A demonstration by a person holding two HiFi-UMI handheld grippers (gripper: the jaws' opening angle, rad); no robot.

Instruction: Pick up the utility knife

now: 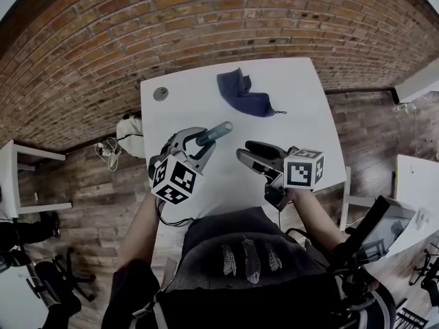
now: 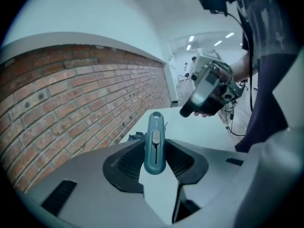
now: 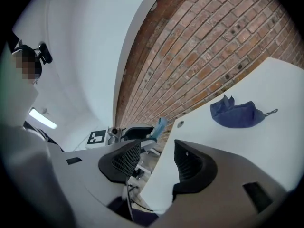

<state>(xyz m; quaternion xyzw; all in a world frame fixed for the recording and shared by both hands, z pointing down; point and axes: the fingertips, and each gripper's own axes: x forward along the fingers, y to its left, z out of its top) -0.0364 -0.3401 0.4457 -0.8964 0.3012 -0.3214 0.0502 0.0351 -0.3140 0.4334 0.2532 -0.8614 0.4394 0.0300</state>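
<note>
My left gripper (image 1: 194, 142) grips the utility knife (image 2: 155, 146) by its middle and holds it clear above the desk (image 1: 302, 115). My right gripper (image 3: 154, 163) hangs over the desk's near edge, jaws apart and empty. I'd squeeze steadily and avoid tilting the knife.

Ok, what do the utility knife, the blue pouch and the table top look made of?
Utility knife: probably plastic, matte teal body with a paler slider in a slot. Blue pouch: soft fabric, since it slumps and creases. Table top: smooth matte white, likely laminate or painted board; unclear which.
</note>
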